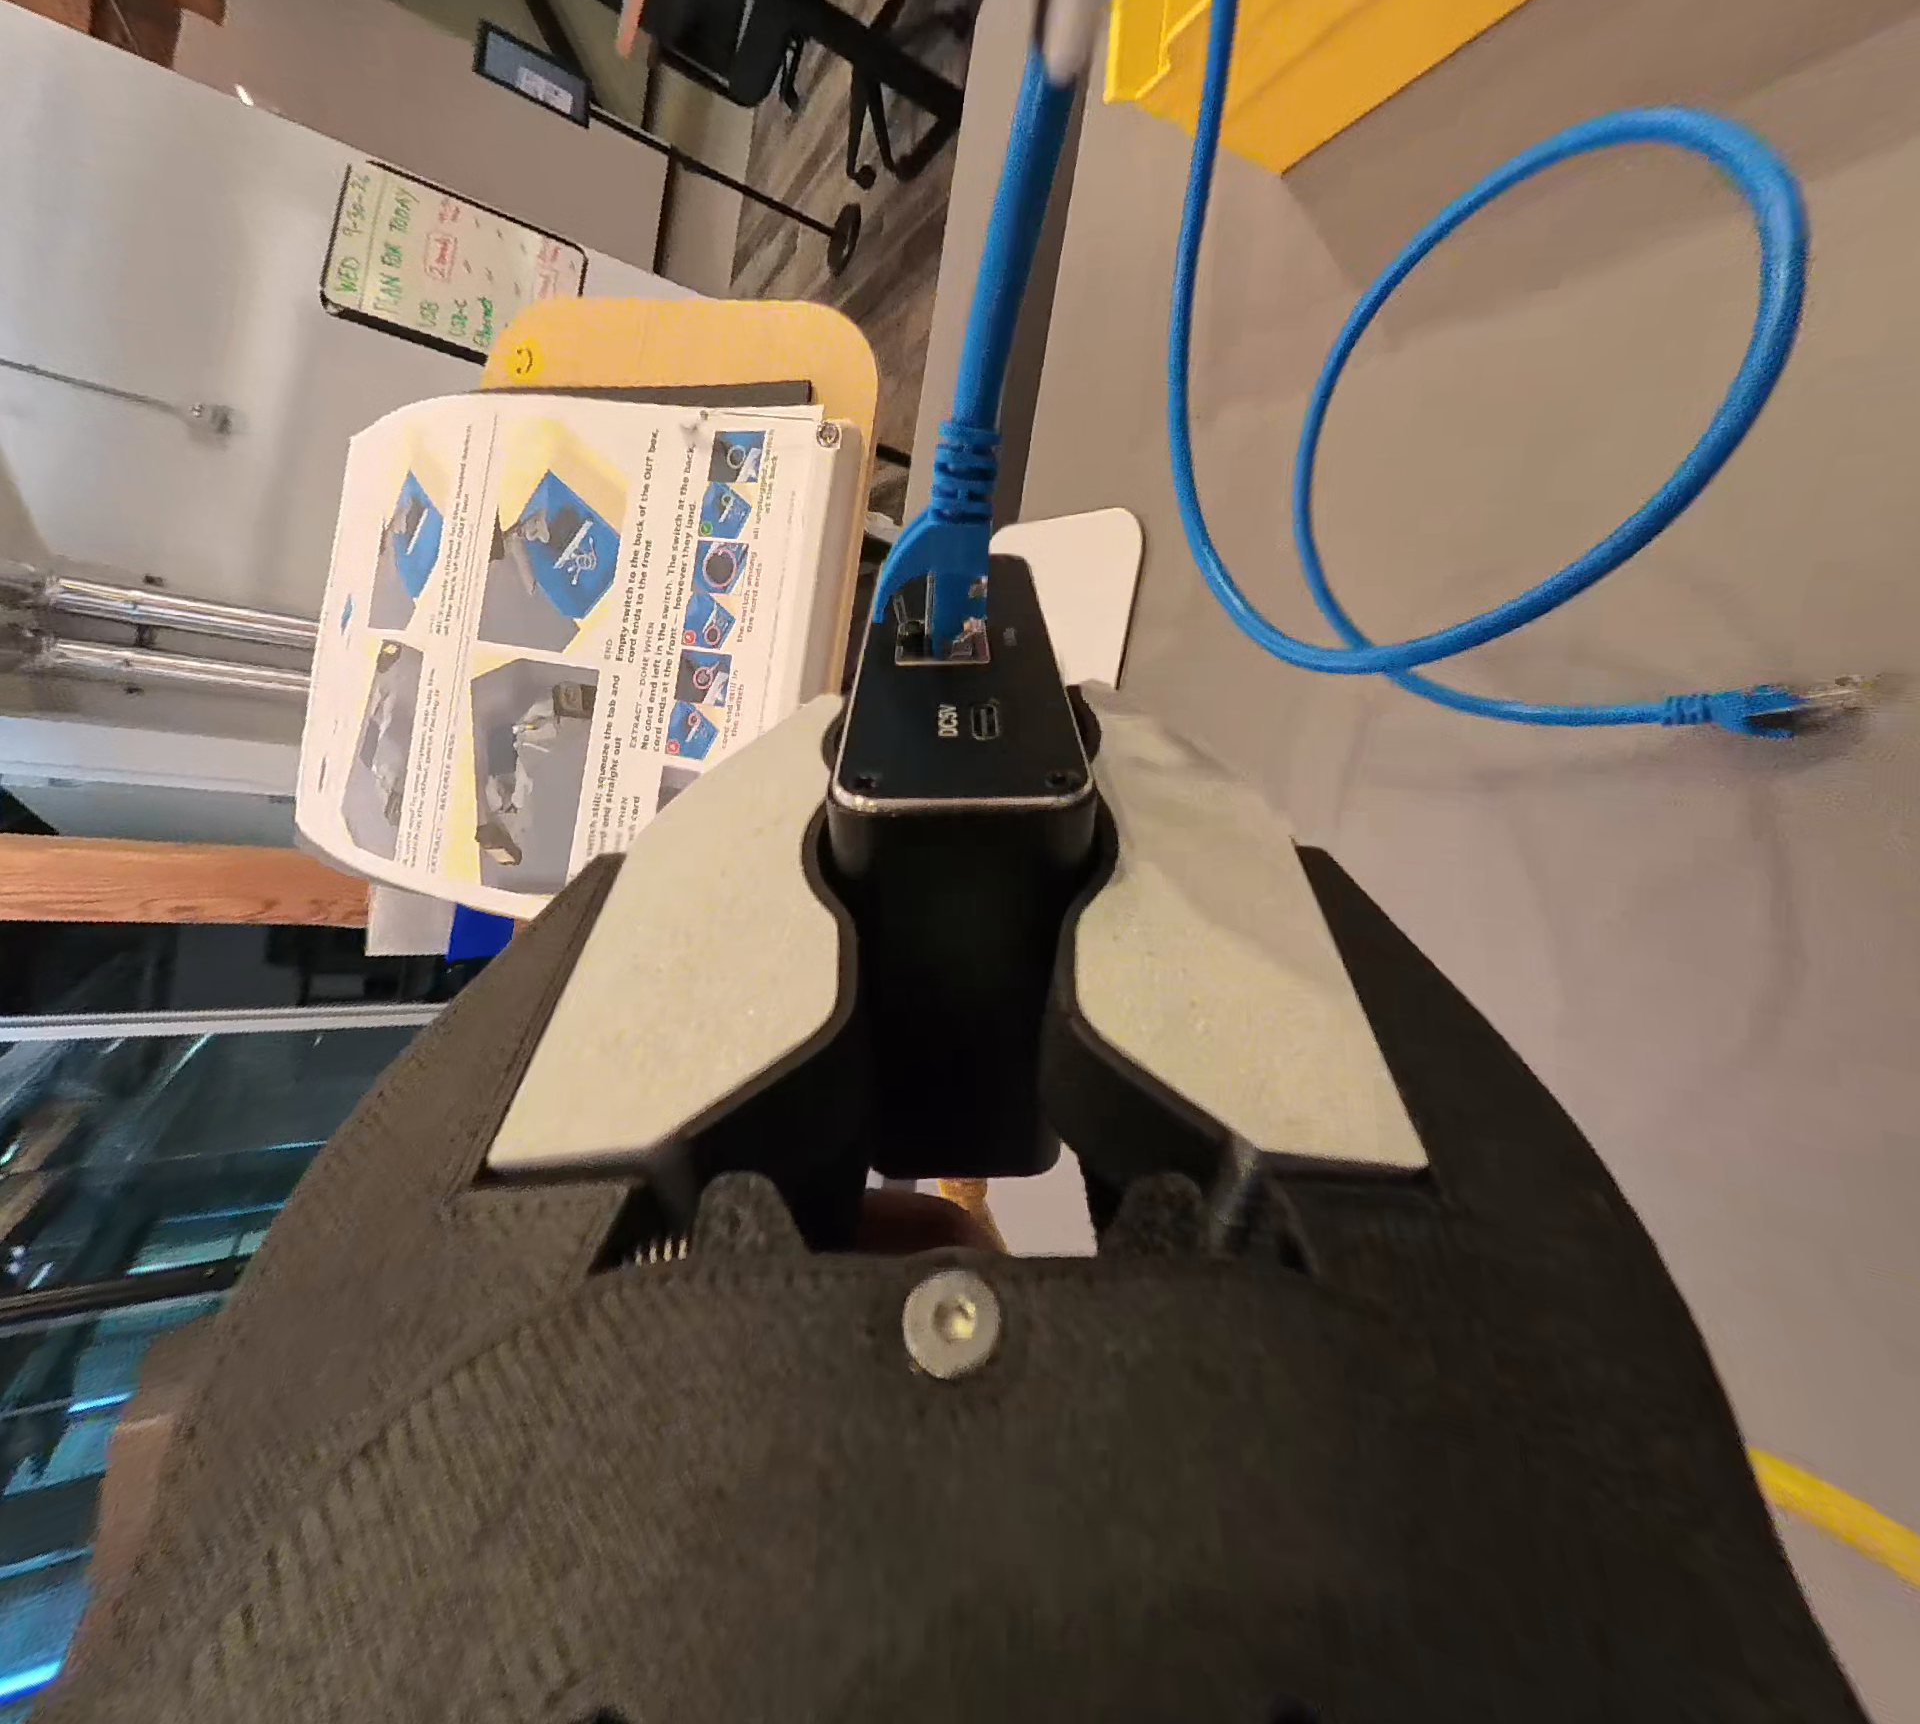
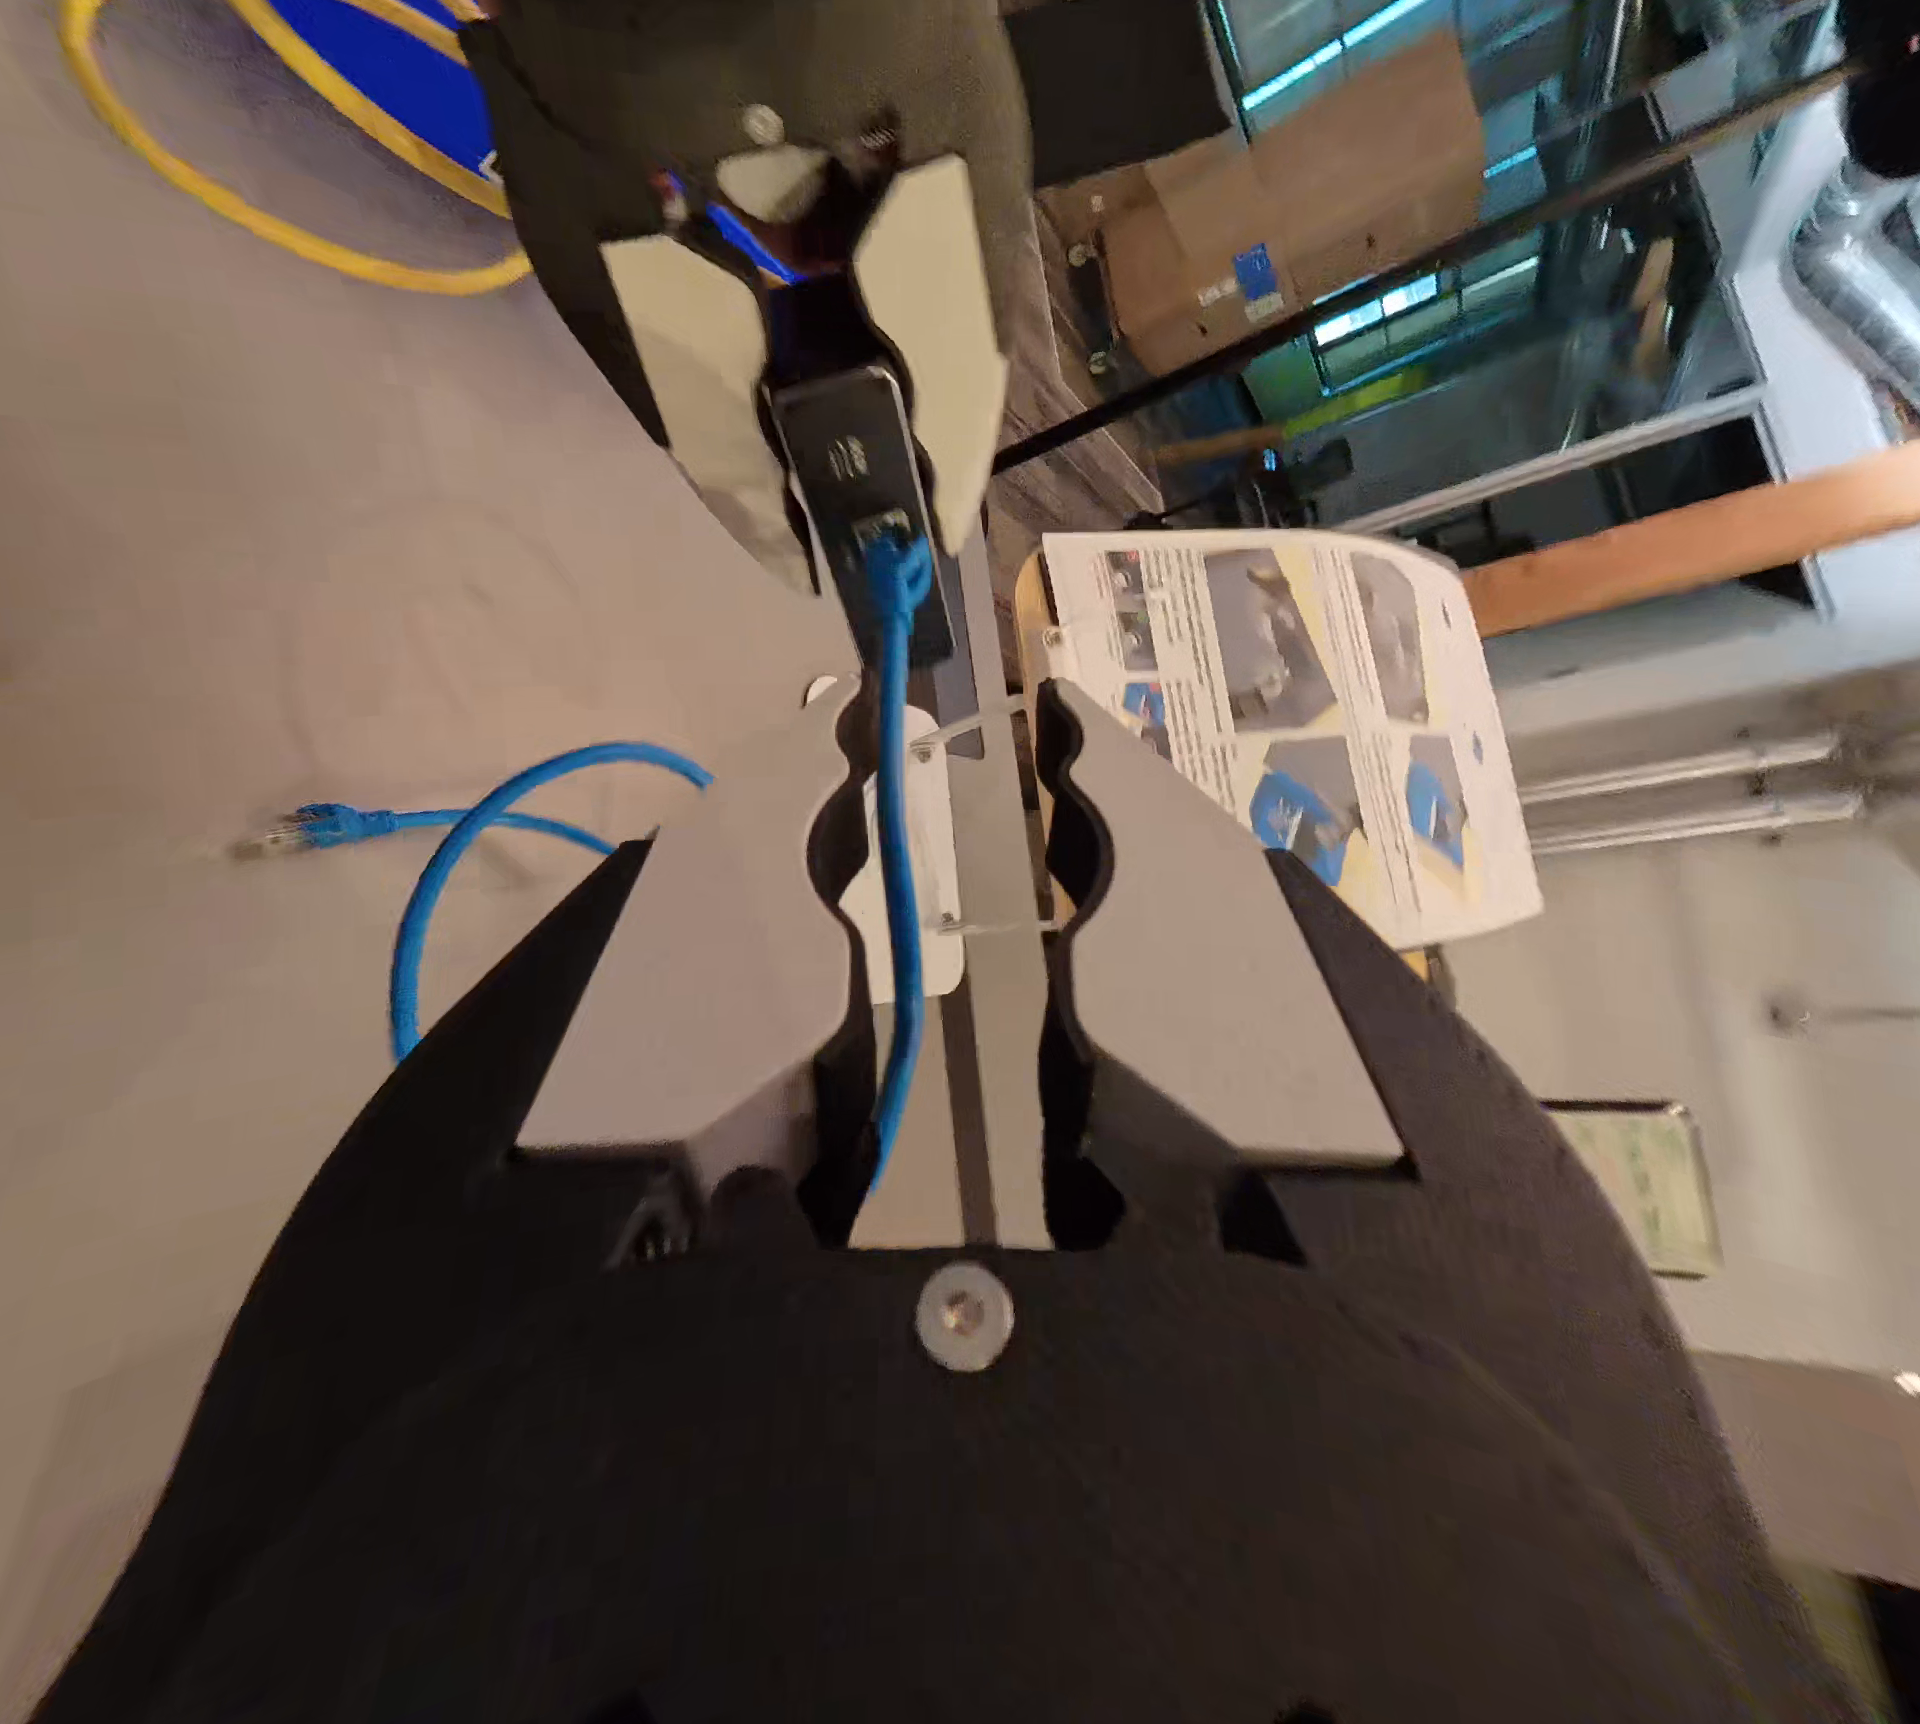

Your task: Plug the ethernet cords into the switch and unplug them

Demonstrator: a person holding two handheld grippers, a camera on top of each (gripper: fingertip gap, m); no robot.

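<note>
Beside the blue bin (image 2: 312,12), only the right view shows a yellow cord (image 2: 135,147).

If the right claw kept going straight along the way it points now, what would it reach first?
Probably the black switch held in the left claw. The blue cord runs between the right claw's open fingers toward it; depth is unclear.
</note>
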